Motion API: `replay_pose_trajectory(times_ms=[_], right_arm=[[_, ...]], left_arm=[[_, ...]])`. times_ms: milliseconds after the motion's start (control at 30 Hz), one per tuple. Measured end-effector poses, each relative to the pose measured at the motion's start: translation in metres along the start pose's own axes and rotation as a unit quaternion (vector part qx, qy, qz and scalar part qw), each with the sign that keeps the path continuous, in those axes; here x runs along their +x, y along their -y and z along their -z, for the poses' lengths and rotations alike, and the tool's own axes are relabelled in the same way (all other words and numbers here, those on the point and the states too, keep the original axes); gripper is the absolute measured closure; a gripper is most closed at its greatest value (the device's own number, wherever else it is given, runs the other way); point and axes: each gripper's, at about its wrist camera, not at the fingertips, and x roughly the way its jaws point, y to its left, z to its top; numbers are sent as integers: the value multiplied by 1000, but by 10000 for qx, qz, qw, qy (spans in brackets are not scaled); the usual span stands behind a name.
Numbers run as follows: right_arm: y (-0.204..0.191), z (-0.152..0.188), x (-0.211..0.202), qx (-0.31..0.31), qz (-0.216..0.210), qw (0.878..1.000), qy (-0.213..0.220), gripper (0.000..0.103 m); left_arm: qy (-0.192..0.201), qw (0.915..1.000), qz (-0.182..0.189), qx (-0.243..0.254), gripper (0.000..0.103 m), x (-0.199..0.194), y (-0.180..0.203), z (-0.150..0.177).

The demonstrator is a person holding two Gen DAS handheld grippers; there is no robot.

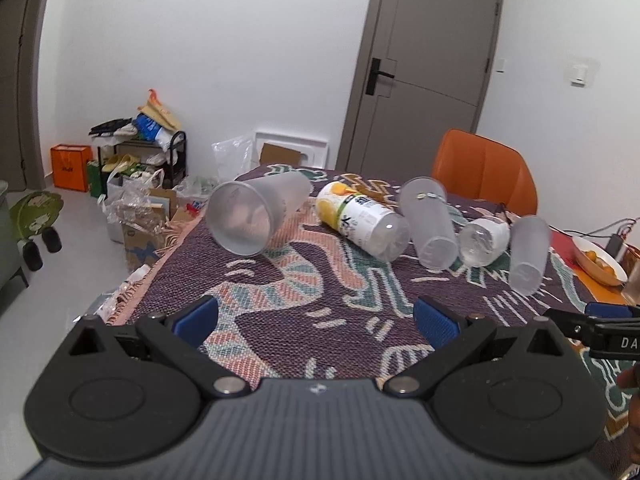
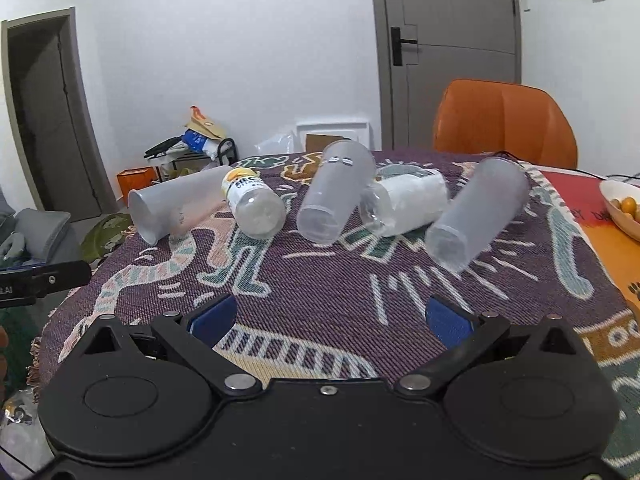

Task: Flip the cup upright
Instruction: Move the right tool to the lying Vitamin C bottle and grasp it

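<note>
- Left wrist view, nearest first: our left gripper (image 1: 316,318) hangs over the near part of the table (image 1: 280,320) w/ its blue pads (image 1: 196,318) spread wide, nothing between them.
- Right gripper (image 2: 330,320) likewise released, pads well apart, over the patterned cloth (image 2: 320,292) near the table's front edge.
- Mid-table, all lying on their sides in a rough row: right cup (image 2: 476,214), base toward us; middle cup (image 2: 334,194), base toward us, touching a crumpled clear bottle w/ white label (image 2: 408,204).
- Juice bottle (image 1: 360,220) lies between middle cup & left cup.
- Left cup (image 1: 256,212) lies at the table's left edge, mouth facing us.
- Right edge: bowl (image 2: 620,208) w/ orange fruit.
- Beyond the far edge: orange chair (image 2: 504,118), grey door (image 2: 448,48).
</note>
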Motion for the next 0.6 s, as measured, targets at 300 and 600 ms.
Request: replay_pose_trajectory(times_ms=[300, 600], right_arm=[[-16, -17, 29, -337, -352, 9988, 36, 0], [-39, -43, 64, -844, -574, 9948, -26, 6]], left_arm=[[0, 9993, -221, -307, 0, 23, -18, -4], [-138, 9974, -404, -582, 0, 44, -42, -10]])
